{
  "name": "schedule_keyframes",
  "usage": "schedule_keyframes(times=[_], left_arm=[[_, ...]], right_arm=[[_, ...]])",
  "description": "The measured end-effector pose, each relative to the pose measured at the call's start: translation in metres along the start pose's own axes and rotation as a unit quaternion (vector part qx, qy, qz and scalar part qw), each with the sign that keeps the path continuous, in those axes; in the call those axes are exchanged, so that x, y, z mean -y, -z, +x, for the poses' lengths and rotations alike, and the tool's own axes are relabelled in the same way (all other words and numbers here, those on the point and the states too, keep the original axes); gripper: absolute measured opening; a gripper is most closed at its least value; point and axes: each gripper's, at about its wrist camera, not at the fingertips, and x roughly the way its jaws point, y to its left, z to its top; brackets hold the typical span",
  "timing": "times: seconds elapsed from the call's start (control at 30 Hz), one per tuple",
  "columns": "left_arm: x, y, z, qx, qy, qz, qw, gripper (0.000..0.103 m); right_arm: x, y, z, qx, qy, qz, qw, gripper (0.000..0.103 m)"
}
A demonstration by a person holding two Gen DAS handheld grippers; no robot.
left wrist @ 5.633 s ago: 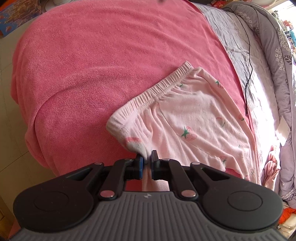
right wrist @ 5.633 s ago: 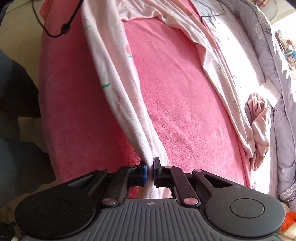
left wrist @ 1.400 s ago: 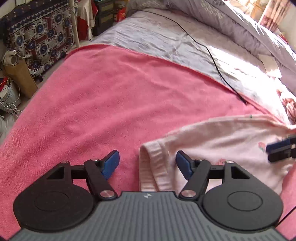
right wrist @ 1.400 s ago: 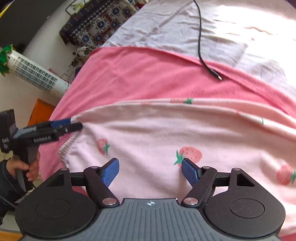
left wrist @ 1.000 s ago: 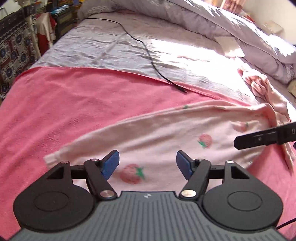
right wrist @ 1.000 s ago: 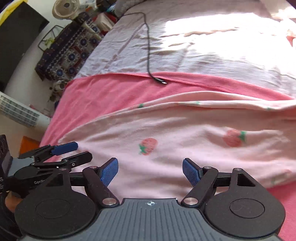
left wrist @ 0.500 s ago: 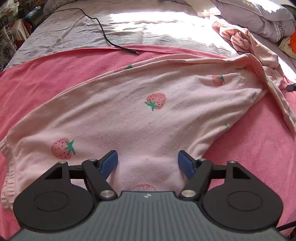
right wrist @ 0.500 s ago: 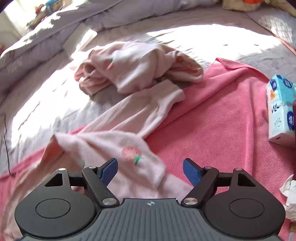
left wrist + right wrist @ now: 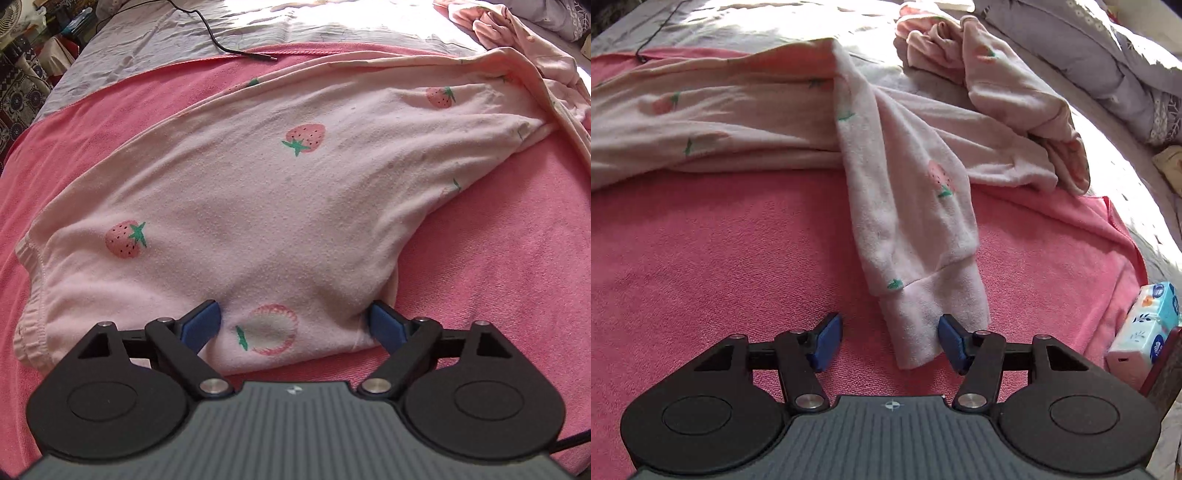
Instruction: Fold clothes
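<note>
My left gripper (image 9: 293, 325) just widened over the strawberry pajama pants (image 9: 258, 206), gripping nothing. My right gripper (image 9: 890, 339), closing, brackets the cuff (image 9: 934, 317) unpinched.

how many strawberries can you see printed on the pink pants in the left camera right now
4 clear on the pink pants: left by the waistband, centre, far right, faded one between the fingers. Folds may hide more.

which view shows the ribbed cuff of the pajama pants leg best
The right wrist view: the ribbed cuff lies in full sight on the pink towel, just ahead of the fingers. The left wrist view shows only the waist end, no cuff.
</note>
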Motion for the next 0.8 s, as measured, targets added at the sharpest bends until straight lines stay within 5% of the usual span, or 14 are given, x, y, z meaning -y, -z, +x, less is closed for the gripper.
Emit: schedule_keyframes(times=[0.07,0.1,0.13,0.33,0.43,0.5,0.53,0.7,0.8], left_arm=[[-0.002,0.001,-0.001,0.001,0.006,0.003,1.0,0.088],[-0.002,0.001,-0.001,0.001,0.008,0.005,1.0,0.089],[-0.002,0.002,-0.001,0.001,0.009,0.006,0.9999,0.089],[-0.001,0.003,-0.001,0.003,0.012,0.008,0.9999,0.09],[-0.001,0.003,-0.001,0.004,0.013,0.008,0.9999,0.09],[-0.001,0.003,-0.002,0.005,0.013,0.009,0.9999,0.09],[-0.002,0.003,-0.001,0.005,0.014,0.01,0.9998,0.09],[-0.003,0.004,0.0,0.005,0.017,0.009,0.9998,0.091],[-0.002,0.004,0.0,0.004,0.017,0.008,0.9998,0.092]], right_arm=[[0.01,-0.006,0.004,-0.001,0.003,0.03,1.0,0.05],[0.015,-0.011,0.003,-0.002,0.013,0.028,1.0,0.029],[0.023,-0.016,0.0,0.0,0.017,0.033,0.999,0.021],[0.093,-0.083,-0.017,0.054,0.05,0.073,0.995,0.017],[0.126,-0.125,-0.009,0.094,0.083,0.081,0.989,0.03],[0.146,-0.149,-0.002,0.132,0.111,0.109,0.979,0.06],[0.156,-0.155,-0.001,0.144,0.114,0.132,0.974,0.062],[0.196,-0.133,0.006,0.142,0.026,0.273,0.951,0.071],[0.201,-0.098,0.033,0.085,-0.041,0.348,0.933,0.068]])
